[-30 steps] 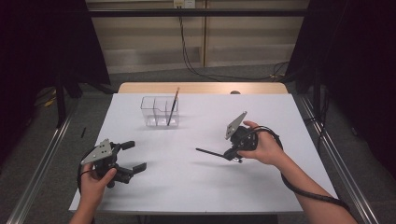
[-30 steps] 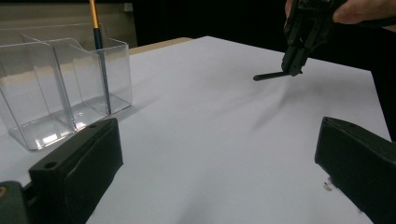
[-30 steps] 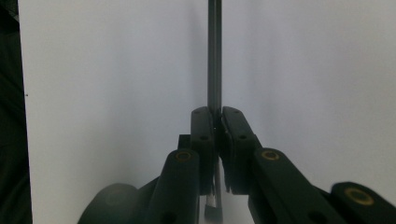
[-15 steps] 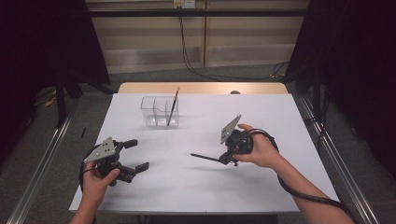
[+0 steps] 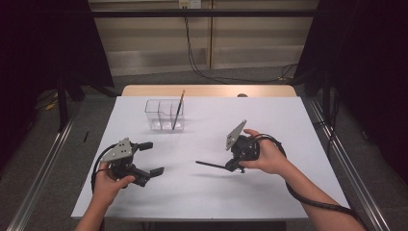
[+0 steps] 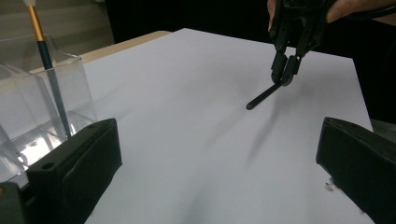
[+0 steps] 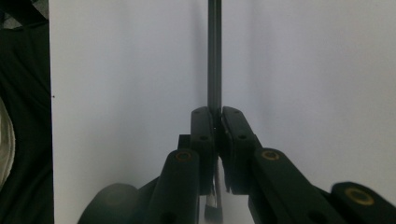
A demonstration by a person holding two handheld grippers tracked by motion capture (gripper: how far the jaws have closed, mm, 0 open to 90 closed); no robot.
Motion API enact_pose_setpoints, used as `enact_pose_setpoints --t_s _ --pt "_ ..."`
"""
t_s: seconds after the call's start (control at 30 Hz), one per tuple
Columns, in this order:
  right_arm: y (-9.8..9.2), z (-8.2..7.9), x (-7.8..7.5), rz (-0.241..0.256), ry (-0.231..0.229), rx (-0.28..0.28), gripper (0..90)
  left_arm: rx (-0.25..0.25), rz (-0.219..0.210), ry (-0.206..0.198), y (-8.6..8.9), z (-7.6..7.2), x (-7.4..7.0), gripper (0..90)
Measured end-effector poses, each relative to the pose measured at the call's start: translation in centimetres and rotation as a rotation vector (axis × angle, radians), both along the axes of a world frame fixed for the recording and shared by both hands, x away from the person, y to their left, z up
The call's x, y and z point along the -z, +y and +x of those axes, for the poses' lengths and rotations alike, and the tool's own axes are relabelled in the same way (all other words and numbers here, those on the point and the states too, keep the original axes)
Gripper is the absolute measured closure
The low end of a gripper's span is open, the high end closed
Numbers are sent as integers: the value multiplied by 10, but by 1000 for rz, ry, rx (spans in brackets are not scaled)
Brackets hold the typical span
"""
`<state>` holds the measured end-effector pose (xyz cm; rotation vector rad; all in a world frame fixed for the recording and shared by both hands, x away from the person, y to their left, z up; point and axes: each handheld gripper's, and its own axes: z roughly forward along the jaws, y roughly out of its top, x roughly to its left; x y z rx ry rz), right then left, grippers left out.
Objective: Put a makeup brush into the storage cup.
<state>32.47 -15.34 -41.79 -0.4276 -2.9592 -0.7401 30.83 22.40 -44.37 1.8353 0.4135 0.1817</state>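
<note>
White tabletop [image 5: 288, 125] spreads under both your hands. Your left gripper [image 5: 150, 158] has barely moved over the last second and rests near the front edge, jaws wide apart, holding nothing. Behind it, the clear holder [image 5: 161, 115] already has one brush [image 5: 178, 109] standing in it. Your right gripper [image 5: 231, 167] is clamped on the black brush [image 5: 210, 165] and has carried it leftward, clear of the table, so delivery looks under way.

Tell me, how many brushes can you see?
2. One brush stands tilted in the clear holder at the table's far side. The other, a dark brush, is clamped in the right gripper above the white table.
</note>
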Motion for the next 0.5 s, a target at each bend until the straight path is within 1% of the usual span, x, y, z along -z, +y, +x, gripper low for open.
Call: enact_pose_setpoints --t_s 0.17,0.27,0.3,0.37,0.5 --pt "2 0 0 8 3 -8 845 12 6 7 -6 2 -1 0" --pt "4 -1 1 0 2 -14 845 20 1 8 -11 4 -5 0" --pt "5 -1 0 -2 5 -11 845 20 -5 16 -14 4 -6 0" --pt "6 -1 0 0 0 -14 845 21 -3 28 -18 6 -8 0" --pt "6 -3 -2 3 0 -22 845 38 26 43 -30 10 -10 0"
